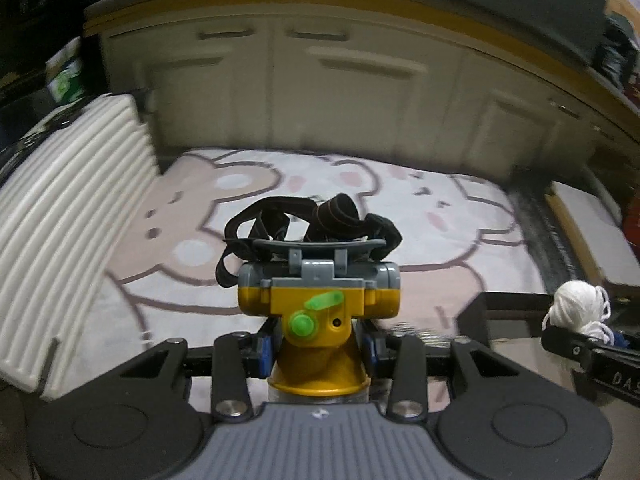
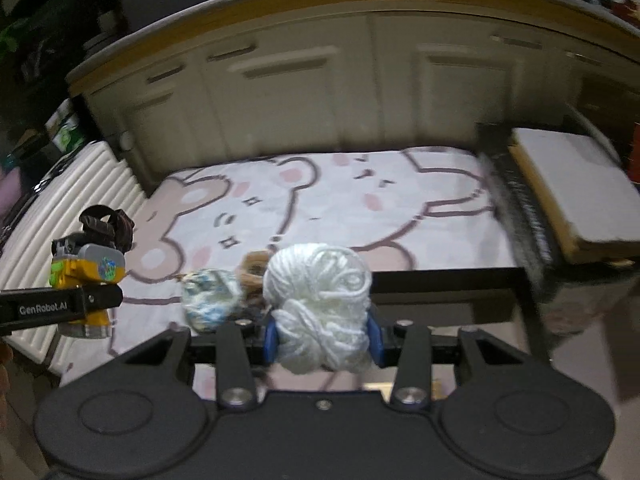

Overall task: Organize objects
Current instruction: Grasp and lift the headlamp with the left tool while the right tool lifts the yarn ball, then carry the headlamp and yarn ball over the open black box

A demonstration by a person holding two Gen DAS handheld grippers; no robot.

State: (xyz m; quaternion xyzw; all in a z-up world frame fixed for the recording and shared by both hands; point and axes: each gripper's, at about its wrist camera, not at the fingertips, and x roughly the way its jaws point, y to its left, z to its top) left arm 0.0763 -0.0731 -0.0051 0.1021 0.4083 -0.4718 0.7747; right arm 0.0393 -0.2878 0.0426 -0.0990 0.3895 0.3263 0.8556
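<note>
Headlamp (image 1: pixel 318 288), yellow and grey with a black strap bunched on top, sits clamped between the jaws of the left gripper (image 1: pixel 318 350), held above the bear-print rug (image 1: pixel 400 208). White yarn ball (image 2: pixel 320 304) is squeezed in the right gripper (image 2: pixel 322 338), also over the rug, with a blue-white yarn ball (image 2: pixel 210 300) just left of it.

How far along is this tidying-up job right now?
Nothing visibly finished yet. In hand: the left tool grips a yellow headlamp, and the right tool grips a white yarn ball. Left: putting both away, plus a blue-white yarn ball and a brownish bundle waiting beside it.
</note>
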